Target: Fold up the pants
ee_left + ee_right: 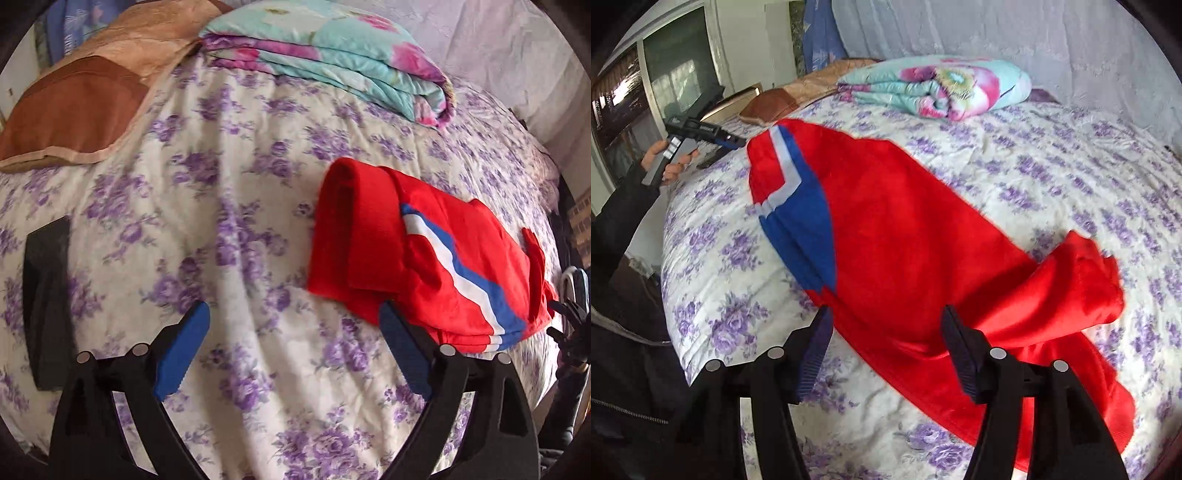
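Red pants (424,251) with a blue and white side stripe lie partly folded on the floral bedspread (229,206). In the right wrist view the pants (905,236) stretch across the bed, with one end bunched at the right. My left gripper (295,325) is open and empty, just left of the pants' near edge. My right gripper (886,325) is open and empty, its jaws hovering over the pants' near edge. The left gripper (701,131), held in a hand, also shows far left in the right wrist view.
A folded floral quilt (332,59) and a brown pillow (74,107) lie at the head of the bed. A dark flat object (46,295) lies on the bedspread at the left. A window (665,74) stands beyond the bed's left side.
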Motion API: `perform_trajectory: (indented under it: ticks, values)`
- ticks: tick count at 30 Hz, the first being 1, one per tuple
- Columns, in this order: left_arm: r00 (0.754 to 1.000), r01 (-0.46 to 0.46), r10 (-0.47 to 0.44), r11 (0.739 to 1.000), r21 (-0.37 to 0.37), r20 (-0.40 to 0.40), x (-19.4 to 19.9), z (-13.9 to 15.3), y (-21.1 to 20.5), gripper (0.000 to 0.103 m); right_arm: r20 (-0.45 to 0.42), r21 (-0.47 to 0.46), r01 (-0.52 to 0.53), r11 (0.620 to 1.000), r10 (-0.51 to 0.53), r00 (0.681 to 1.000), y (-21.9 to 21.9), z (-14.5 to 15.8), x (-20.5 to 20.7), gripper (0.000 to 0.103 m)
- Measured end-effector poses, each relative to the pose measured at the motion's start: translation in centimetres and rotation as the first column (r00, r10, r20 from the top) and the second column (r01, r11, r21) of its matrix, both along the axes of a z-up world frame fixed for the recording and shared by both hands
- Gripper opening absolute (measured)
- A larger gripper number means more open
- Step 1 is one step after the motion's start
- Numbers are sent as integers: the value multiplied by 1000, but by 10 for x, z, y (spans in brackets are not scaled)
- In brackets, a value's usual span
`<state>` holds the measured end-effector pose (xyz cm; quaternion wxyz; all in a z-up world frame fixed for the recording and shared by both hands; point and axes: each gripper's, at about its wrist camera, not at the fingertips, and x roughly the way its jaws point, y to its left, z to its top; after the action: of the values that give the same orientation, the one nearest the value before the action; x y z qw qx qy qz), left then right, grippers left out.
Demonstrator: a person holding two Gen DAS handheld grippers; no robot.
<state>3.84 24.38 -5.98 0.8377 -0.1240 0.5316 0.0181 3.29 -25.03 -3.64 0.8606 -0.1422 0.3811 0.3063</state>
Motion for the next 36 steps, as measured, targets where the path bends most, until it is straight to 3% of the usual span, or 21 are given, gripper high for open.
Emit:
perform_trajectory:
  ticks: [2, 4, 6, 10, 14, 16, 18, 20, 21, 23, 26, 30, 32, 36]
  values:
    - [997, -79, 78, 996, 32, 15, -3, 11, 8, 90, 117, 1, 144, 990, -143, 983, -2, 15, 5, 82]
    - [991, -122, 121, 992, 37, 51, -4, 25, 7, 90, 204, -9, 265, 964, -257, 945, 2, 24, 12, 86]
    - [989, -121, 119, 993, 8, 92, -1, 39, -4, 90, 239, -3, 333, 943, -322, 916, 4, 28, 26, 87]
    - [988, -66, 65, 998, 4, 140, 21, 58, -47, 96, 226, 119, 414, 902, -431, 874, -9, 32, 50, 92]
    - [995, -54, 46, 995, 85, 86, 56, 45, -87, 96, 216, 67, 543, 837, -543, 811, -22, 22, 75, 93]
    - [998, -36, 27, 990, 139, 63, 61, 27, -106, 97, 212, 33, 587, 809, -579, 787, -31, 14, 82, 93]
    - [1000, -15, 18, 982, 189, -14, 62, -2, -119, 97, 206, 23, 623, 782, -614, 762, -41, 8, 88, 91]
    - [998, -32, 44, 977, 210, -51, 59, -22, -119, 97, 160, -9, 613, 790, -604, 781, -46, 0, 97, 67]
    - [998, -47, 57, 979, 196, -41, 56, -24, -115, 97, 131, -22, 613, 790, -605, 785, -47, -5, 100, 64]
    - [997, -65, 72, 980, 187, -32, 52, -24, -108, 97, 94, -36, 597, 801, -592, 800, -43, -12, 106, 64]
    - [993, -91, 99, 986, 138, -58, 51, -29, -91, 97, 112, -109, 580, 807, -570, 814, -24, -21, 113, 64]
    - [988, -137, 142, 988, 71, -68, 48, -33, -80, 98, 168, -295, 541, 788, -515, 841, 13, -39, 129, 64]
    - [989, -131, 137, 987, 91, -55, 46, -29, -83, 98, 180, -374, 518, 769, -488, 854, 25, -48, 140, 63]
    - [995, -87, 97, 972, 216, -33, 43, -25, -97, 98, 177, -483, 522, 703, -506, 844, 23, -70, 159, 57]
